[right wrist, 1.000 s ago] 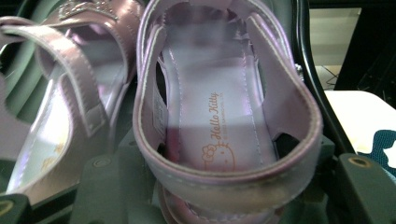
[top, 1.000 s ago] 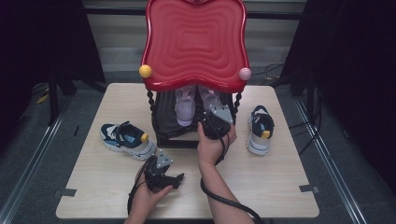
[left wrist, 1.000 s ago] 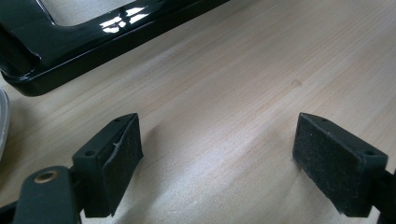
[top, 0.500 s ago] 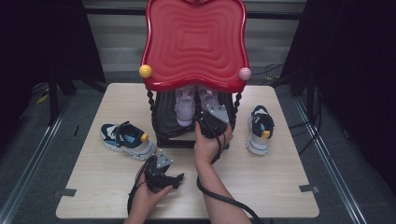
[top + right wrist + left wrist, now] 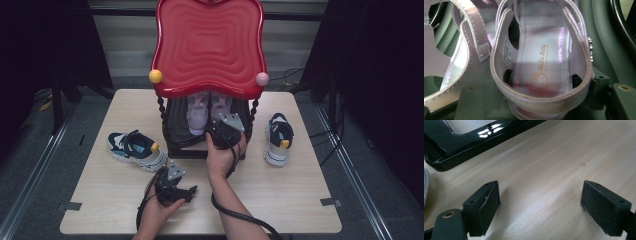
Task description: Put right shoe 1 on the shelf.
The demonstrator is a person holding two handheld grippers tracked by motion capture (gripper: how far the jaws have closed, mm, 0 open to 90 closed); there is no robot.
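**A:** Where's the sandal (image 5: 541, 50)?

**B:** On the dark ribbed lower shelf (image 5: 604, 37) of the stand, under its glossy red wavy top (image 5: 209, 45). It lies flat with its heel towards the person. Its partner, the other sandal (image 5: 461, 50), sits just beside it.

**A:** What does it look like?

**B:** It's pale lilac with a pearly sheen and an open-sided upper, cut out at the sides. The straps are stitched along their edges. A closed band curves around the heel, and a small sparkly buckle shows on one side. The insole is shiny, with a cartoon cat face and "Hello Kitty" printed in orange script. A small white label is stuck inside the upper.

**A:** And the right claw (image 5: 218, 129)?

**B:** It reaches in under the red top at that sandal's heel. Its jaws have just been opening. The heel band sits between them, and one pad is just beside the buckle side. I can't see either pad pressing in, so I read the jaws as apart and not clamped.

**A:** The left claw (image 5: 539, 205)?

**B:** It's held low over the pale wooden bench (image 5: 549, 157), near the stand's black base frame (image 5: 461, 142). Its jaws are wide apart, with only bare wood between the pads.

**A:** Anything else on the bench?

**B:** There are two navy-and-white sneakers with yellow accents. One sneaker (image 5: 134, 148) lies to the left of the stand, and the other (image 5: 277, 137) is to its right.
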